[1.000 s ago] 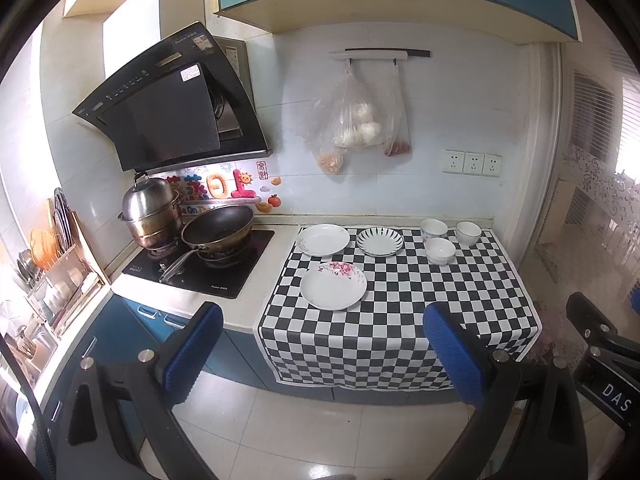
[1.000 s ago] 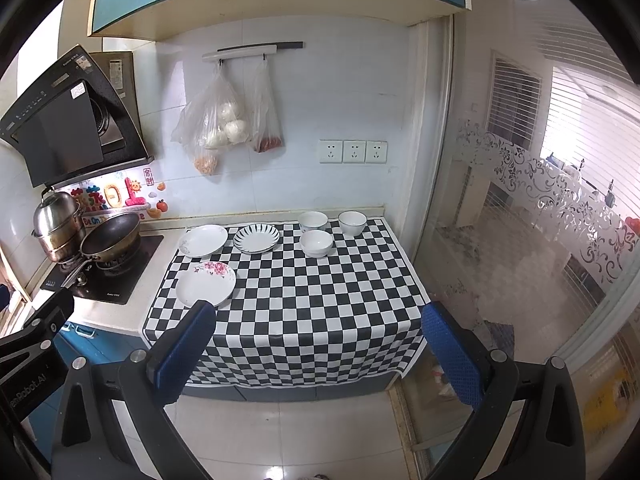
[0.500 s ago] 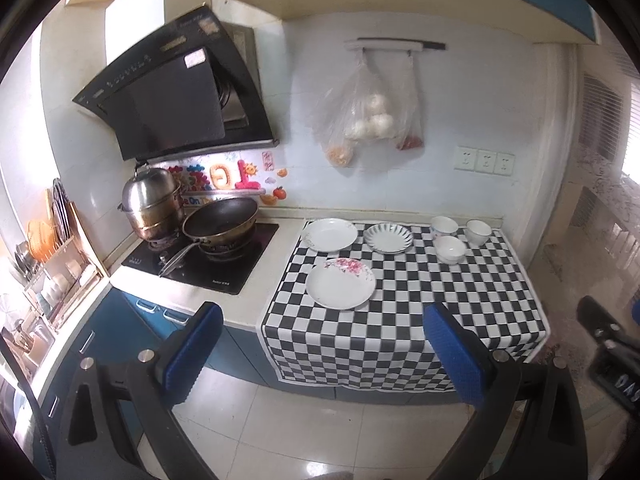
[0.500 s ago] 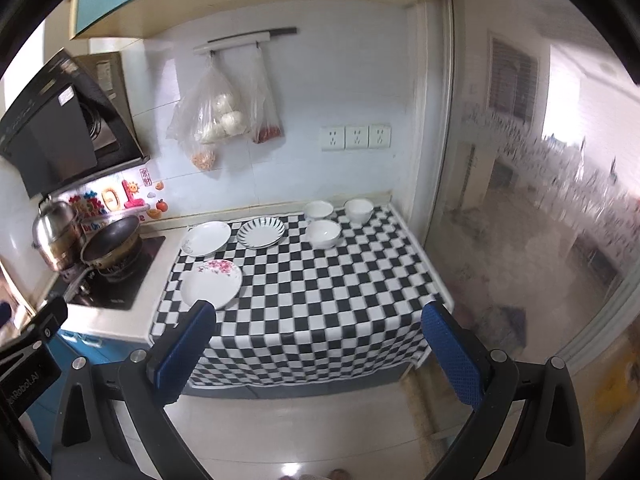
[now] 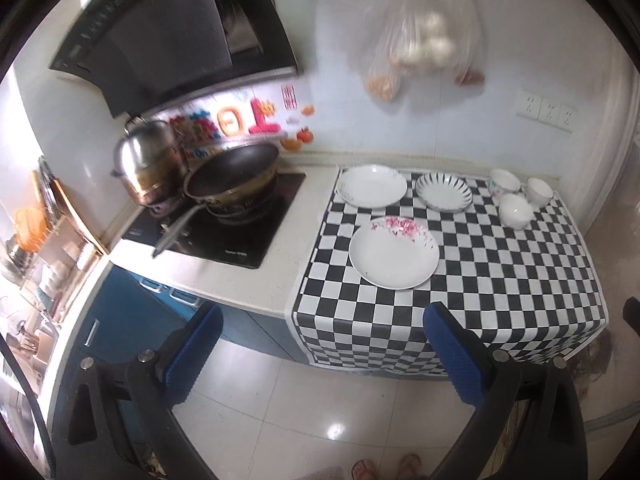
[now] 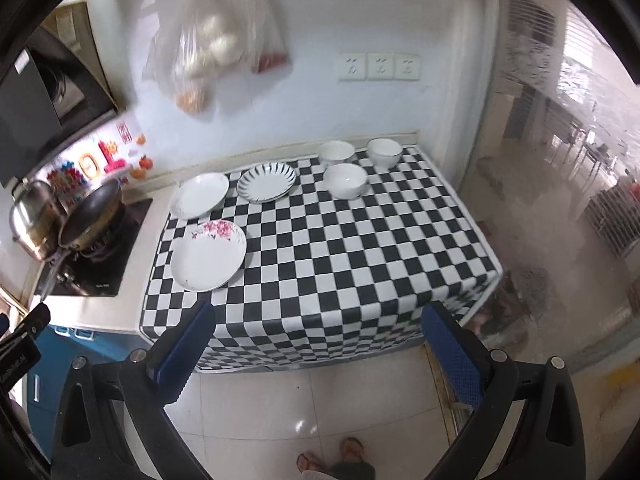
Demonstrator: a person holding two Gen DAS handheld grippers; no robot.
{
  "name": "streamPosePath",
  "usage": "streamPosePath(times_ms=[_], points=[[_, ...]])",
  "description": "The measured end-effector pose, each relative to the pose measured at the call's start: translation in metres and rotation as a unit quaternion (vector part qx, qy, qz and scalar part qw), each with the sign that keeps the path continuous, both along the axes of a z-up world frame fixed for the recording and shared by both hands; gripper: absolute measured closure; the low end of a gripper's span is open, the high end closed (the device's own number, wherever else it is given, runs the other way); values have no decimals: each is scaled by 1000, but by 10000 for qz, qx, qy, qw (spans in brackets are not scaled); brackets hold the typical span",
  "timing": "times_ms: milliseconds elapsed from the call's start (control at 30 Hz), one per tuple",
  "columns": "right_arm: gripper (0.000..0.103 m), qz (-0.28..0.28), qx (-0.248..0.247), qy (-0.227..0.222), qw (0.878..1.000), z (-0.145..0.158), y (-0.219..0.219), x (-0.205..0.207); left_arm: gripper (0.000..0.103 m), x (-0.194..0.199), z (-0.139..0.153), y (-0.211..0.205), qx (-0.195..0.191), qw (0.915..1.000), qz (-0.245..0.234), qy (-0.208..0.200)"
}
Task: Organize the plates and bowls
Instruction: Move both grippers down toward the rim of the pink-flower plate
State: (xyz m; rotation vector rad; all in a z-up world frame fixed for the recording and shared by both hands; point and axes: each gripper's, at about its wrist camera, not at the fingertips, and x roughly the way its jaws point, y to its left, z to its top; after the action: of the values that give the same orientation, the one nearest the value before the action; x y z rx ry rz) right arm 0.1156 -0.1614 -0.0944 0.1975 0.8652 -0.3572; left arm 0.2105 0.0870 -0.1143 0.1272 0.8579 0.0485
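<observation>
On the checkered cloth [image 5: 500, 292] lie a flowered plate [image 5: 394, 254], a plain white plate [image 5: 372, 191] and a striped plate [image 5: 443, 191]. Three white bowls [image 5: 515, 209] stand at the back right. In the right wrist view the flowered plate [image 6: 208, 254], white plate [image 6: 200, 200], striped plate [image 6: 266, 187] and bowls [image 6: 345, 180] show too. My left gripper [image 5: 320, 352] is open and empty, in front of the counter above the floor. My right gripper [image 6: 316, 352] is open and empty, also short of the counter.
A wok [image 5: 234, 178] and a steel pot [image 5: 148, 164] sit on the stove [image 5: 224, 236] left of the cloth. A range hood [image 5: 172, 32] hangs above. Bags [image 5: 412, 48] hang on the wall. A dish rack [image 5: 44, 240] stands far left. Tiled floor [image 5: 320, 420] lies below.
Both grippers have moved forward and tilted down toward the counter; the plates and bowls appear larger. Both stay open and empty.
</observation>
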Motion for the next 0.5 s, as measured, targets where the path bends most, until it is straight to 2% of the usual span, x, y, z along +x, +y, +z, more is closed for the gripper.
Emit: streamPosePath(times_ms=[233, 500], points=[[0, 318, 13, 404, 9987, -59, 9, 100, 1, 70, -43, -5, 128, 9991, -138, 383], [0, 857, 389, 1016, 9904, -145, 6, 221, 1, 161, -103, -23, 283, 9945, -159, 997]])
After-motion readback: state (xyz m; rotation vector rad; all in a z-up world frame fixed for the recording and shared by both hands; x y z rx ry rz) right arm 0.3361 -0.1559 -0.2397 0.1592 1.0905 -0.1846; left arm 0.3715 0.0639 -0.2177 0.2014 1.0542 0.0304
